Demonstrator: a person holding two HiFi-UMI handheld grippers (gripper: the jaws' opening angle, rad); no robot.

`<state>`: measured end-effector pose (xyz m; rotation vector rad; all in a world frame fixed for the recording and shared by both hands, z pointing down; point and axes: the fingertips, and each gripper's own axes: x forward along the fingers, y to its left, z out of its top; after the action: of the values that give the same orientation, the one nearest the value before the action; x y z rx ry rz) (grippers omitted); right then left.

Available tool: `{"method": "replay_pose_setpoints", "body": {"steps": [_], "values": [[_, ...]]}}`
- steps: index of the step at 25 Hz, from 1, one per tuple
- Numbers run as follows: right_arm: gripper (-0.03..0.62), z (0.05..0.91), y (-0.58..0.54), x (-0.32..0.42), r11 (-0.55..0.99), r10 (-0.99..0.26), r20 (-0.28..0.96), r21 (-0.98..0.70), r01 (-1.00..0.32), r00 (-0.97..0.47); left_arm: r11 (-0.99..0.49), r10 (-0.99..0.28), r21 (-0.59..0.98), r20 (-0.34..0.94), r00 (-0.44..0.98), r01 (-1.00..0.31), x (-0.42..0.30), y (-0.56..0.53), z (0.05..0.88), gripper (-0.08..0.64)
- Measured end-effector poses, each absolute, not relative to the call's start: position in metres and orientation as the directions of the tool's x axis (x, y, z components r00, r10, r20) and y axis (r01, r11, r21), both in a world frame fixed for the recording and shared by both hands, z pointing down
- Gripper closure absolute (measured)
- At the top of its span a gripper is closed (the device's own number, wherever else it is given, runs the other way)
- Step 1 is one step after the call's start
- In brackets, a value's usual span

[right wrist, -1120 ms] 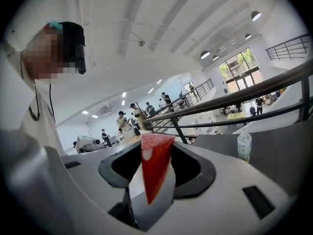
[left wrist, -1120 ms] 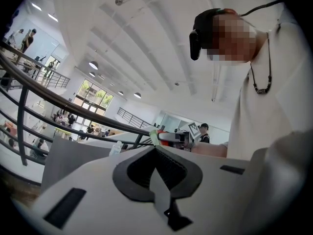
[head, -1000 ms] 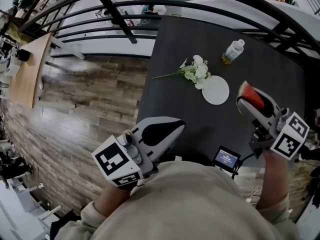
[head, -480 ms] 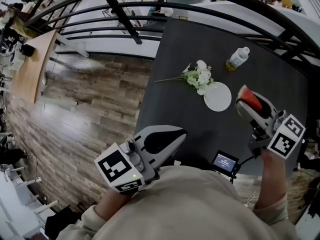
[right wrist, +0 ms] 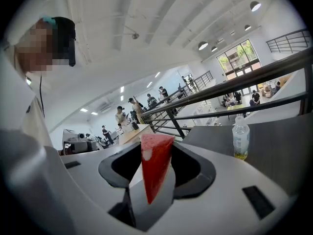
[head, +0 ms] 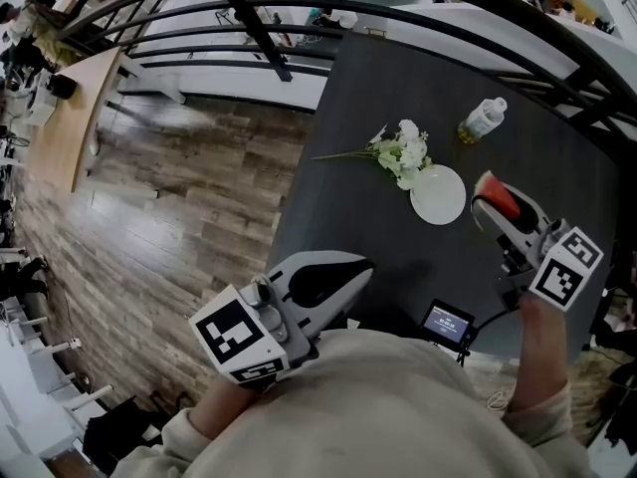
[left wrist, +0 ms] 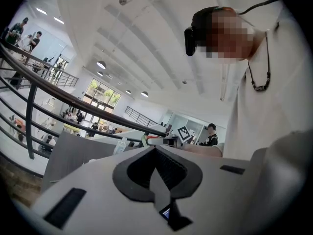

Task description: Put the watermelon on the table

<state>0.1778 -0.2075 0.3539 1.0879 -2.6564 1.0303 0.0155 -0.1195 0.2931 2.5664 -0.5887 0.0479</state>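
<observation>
Gripping the watermelon slice [right wrist: 155,166] between its jaws, the right hand-held gripper [head: 490,210] holds it over the right side of the table [head: 373,217]. It seems not yet set down. The left hand-held gripper [head: 333,267] is closed and empty.

No legible text; small screen [head: 450,319] shows lines, possibly writing, too small to read.
</observation>
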Motion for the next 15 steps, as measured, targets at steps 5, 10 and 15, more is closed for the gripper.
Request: {"method": "replay_pose_setpoints", "body": {"steps": [5,10,15], "values": [[0.39,0.367,-0.21,0.181,0.512,-0.577,0.335,-0.562,-0.649,-0.745,-0.774,-0.409,0.468,0.145,0.901,-0.427,0.019,-0.118,0.292,0.557],[0.39,0.379,-0.216,0.181,0.506,-0.566,0.351,-0.567,-0.65,-0.746,-0.764,-0.416,0.475,0.153,0.896,-0.436,0.017,-0.117,0.295,0.557],[0.39,0.394,-0.217,0.181,0.496,-0.556,0.373,-0.568,-0.657,-0.743,-0.76,-0.42,0.479,0.155,0.894,-0.44,0.016,-0.114,0.296,0.557]]}}
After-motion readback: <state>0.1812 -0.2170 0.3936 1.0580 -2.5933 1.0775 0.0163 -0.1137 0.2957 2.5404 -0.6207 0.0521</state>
